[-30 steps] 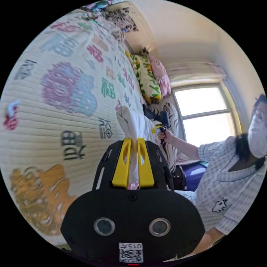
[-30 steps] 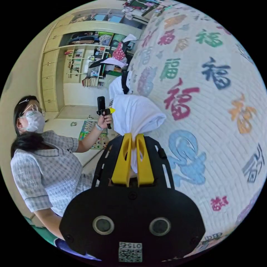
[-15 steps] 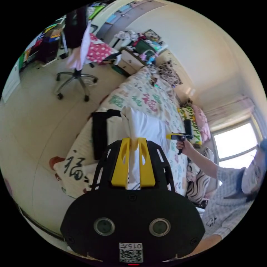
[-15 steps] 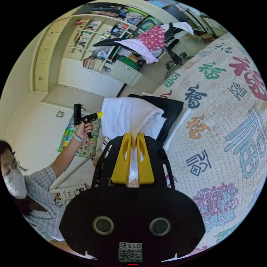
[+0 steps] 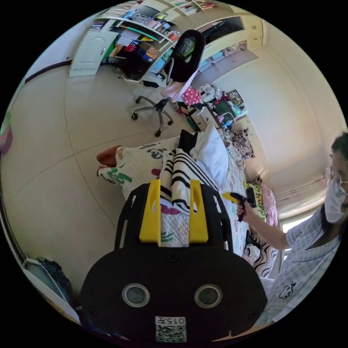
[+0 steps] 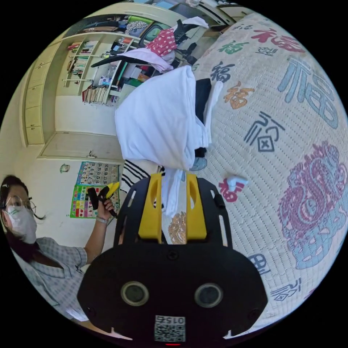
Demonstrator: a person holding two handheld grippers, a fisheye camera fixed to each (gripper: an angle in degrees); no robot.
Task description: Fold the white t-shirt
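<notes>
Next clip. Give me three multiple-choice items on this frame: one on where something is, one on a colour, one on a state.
1. Where does the white t-shirt lie?
A. On the office chair
B. On the bed quilt
C. On the floor

2. What colours is the striped garment in front of the left gripper?
A. Red and white
B. Blue and yellow
C. Black and white

3. How do the left gripper's fingers stand?
A. Apart, gripping nothing
B. Shut on the white t-shirt
C. Shut on the quilt

Answers:
1. B: the white t-shirt rests bunched on the bed quilt, next to a black garment.
2. C: the striped garment shows black bars on white.
3. A: the left gripper has its yellow fingers spread, with the cloth lying loose between them.
</notes>
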